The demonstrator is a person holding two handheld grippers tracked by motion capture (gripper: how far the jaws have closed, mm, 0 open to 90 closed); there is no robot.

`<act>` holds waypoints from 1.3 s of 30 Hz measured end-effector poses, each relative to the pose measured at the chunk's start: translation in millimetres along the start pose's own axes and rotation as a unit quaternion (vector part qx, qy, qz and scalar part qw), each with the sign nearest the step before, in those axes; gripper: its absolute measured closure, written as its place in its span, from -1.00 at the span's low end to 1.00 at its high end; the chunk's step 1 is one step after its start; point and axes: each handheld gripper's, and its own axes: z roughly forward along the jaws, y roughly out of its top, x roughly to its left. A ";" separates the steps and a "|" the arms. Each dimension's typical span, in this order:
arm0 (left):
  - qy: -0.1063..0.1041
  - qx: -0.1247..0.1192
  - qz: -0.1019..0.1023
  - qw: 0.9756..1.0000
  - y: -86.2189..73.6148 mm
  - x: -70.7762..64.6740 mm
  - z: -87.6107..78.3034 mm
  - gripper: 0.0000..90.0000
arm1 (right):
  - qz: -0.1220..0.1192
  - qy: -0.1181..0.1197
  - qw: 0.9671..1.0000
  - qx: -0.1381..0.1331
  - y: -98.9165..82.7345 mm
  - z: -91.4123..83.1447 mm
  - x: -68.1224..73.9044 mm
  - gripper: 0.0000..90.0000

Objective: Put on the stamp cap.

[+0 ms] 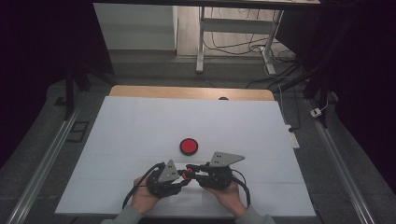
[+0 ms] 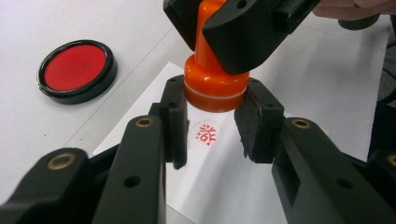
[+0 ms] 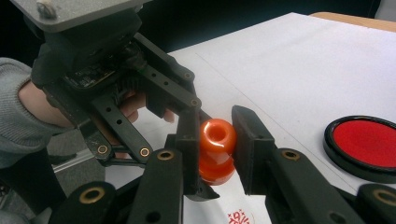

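On the white table cover (image 1: 140, 126), the left gripper (image 2: 212, 133) clamps the base of the orange stamp (image 2: 212, 86) while the right gripper (image 3: 217, 140) clamps its handle, lifted just above the small red print (image 2: 208, 134), the red ink pad (image 2: 76, 70) lying nearby.

From my remote seat the high view is dim and slightly grainy: the white table cover (image 1: 187, 126) is evenly lit from above with only soft shadows, while both sides sink into near black. In the left gripper view the orange stamp (image 2: 212, 88) carries a bright glare band and the nearest jaw arms are soft, though the red ink pad (image 2: 74, 70) reads fairly sharp. In the right gripper view I see a highlight on the stamp's knob, blurred foreground jaws and a dark backdrop.
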 end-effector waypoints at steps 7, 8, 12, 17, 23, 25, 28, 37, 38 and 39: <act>0.003 0.001 0.003 1.000 1.2 -1.8 -0.8 0.45 | 0.004 0.004 1.000 -0.003 -0.3 -1.1 -0.4 0.61; 0.005 0.001 0.005 1.000 1.3 -2.1 -1.0 0.45 | 0.004 0.005 1.000 -0.004 -0.4 -1.2 -0.4 0.61; 0.006 0.000 0.005 1.000 1.4 -3.2 -1.2 0.45 | 0.001 0.004 1.000 -0.004 -0.7 -1.4 0.3 0.61; 0.010 -0.003 0.009 1.000 1.6 -4.5 -2.0 0.45 | -0.002 0.005 1.000 -0.002 -0.5 -2.4 0.9 0.62; 0.012 0.005 0.013 1.000 1.6 -6.6 -0.6 0.45 | -0.005 0.002 1.000 -0.006 -4.2 -2.6 2.2 0.62; 0.010 0.009 0.014 1.000 1.1 -6.6 1.2 0.45 | -0.002 0.001 1.000 -0.005 -6.8 -2.3 1.9 0.62; 0.007 0.005 0.010 1.000 0.7 -5.5 1.0 0.45 | -0.003 0.000 1.000 -0.003 -7.6 -1.9 2.1 0.62; 0.010 -0.009 0.005 1.000 -1.0 -3.7 1.2 0.43 | -0.017 -0.009 1.000 0.000 -2.2 -1.4 3.9 0.61; 0.009 -0.008 0.003 1.000 -1.2 -3.4 1.6 0.43 | -0.017 -0.010 1.000 0.000 -2.3 -1.2 3.8 0.61; 0.008 -0.008 0.002 1.000 -1.4 -3.2 2.1 0.43 | -0.018 -0.011 1.000 0.000 -2.4 -1.0 3.8 0.61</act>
